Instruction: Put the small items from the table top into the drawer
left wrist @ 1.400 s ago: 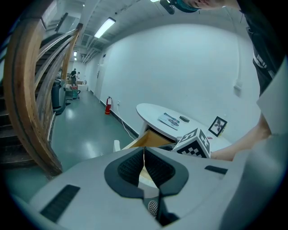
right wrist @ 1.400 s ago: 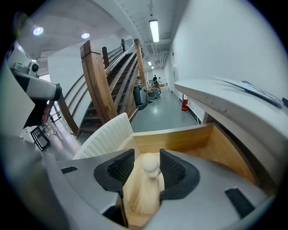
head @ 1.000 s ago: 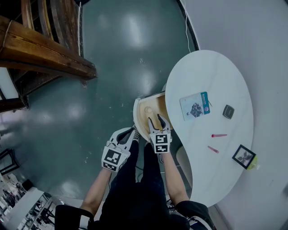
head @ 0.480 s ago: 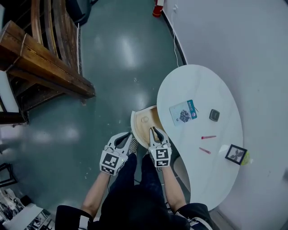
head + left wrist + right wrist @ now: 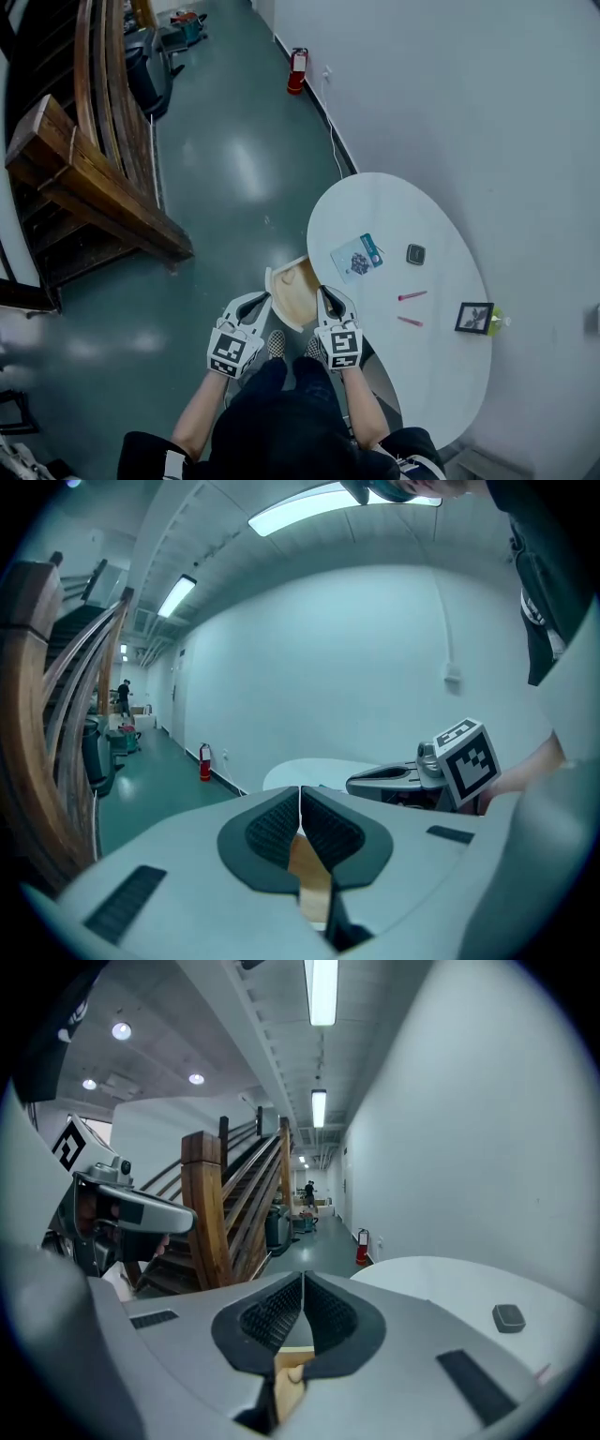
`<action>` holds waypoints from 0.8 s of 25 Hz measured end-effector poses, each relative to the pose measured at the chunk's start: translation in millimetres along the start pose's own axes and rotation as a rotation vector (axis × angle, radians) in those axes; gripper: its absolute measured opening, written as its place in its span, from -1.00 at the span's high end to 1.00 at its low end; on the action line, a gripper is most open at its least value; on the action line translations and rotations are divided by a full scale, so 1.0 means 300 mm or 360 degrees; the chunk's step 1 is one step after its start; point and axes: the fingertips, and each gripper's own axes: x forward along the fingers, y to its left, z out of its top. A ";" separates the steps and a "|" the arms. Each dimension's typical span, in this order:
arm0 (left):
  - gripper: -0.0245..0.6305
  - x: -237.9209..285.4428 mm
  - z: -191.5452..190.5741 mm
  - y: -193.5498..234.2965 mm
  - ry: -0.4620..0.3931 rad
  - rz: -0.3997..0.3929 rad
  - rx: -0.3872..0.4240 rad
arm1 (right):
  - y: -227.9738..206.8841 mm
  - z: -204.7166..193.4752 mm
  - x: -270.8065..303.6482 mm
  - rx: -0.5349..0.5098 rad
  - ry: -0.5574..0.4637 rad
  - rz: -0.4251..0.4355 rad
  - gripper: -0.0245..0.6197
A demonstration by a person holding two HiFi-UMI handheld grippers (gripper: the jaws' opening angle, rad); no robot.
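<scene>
None of the small items sits in the drawer (image 5: 295, 287) yet, as far as the head view shows. It stands pulled open at the near edge of the white worktop (image 5: 375, 202), and its pale wooden floor looks bare, though part of it may be hidden under the top. Spread over the worktop are a carded packet (image 5: 356, 256), a small dark square object (image 5: 415, 254), a pink stick (image 5: 412, 295), a second pink stick (image 5: 409, 322) and a small framed picture (image 5: 474, 317). The left gripper (image 5: 255, 302) and right gripper (image 5: 324, 295) hang side by side by the drawer's front, apart from every item.

Left gripper view: the jaws are pressed together with nothing between them. A strip of drawer wood shows below, and the right gripper (image 5: 412, 778) sits just alongside.

Right gripper view: the jaws have just been closing and now meet, empty. The dark square object (image 5: 509, 1316) lies on the worktop (image 5: 441, 1283) ahead and to the right — untouched.

By my reading the opening step is done and all the carrying is left: five pieces to lift and drop in, then likely the drawer to push shut.
</scene>
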 end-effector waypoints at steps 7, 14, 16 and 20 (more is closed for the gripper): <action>0.86 -0.064 0.086 -0.082 -0.0078 -0.0058 0.0062 | 0.030 0.063 -0.168 0.0009 -0.0068 -0.0059 0.81; 0.86 -0.073 0.089 -0.146 -0.0073 -0.0145 0.0119 | 0.029 0.078 -0.266 0.0035 -0.0127 -0.0145 0.81; 0.86 -0.069 0.090 -0.162 -0.0059 -0.0162 0.0151 | 0.024 0.078 -0.276 0.0040 -0.0133 -0.0163 0.81; 0.86 -0.056 0.103 -0.177 -0.0076 -0.0202 0.0145 | 0.020 0.082 -0.286 0.0053 -0.0143 -0.0190 0.81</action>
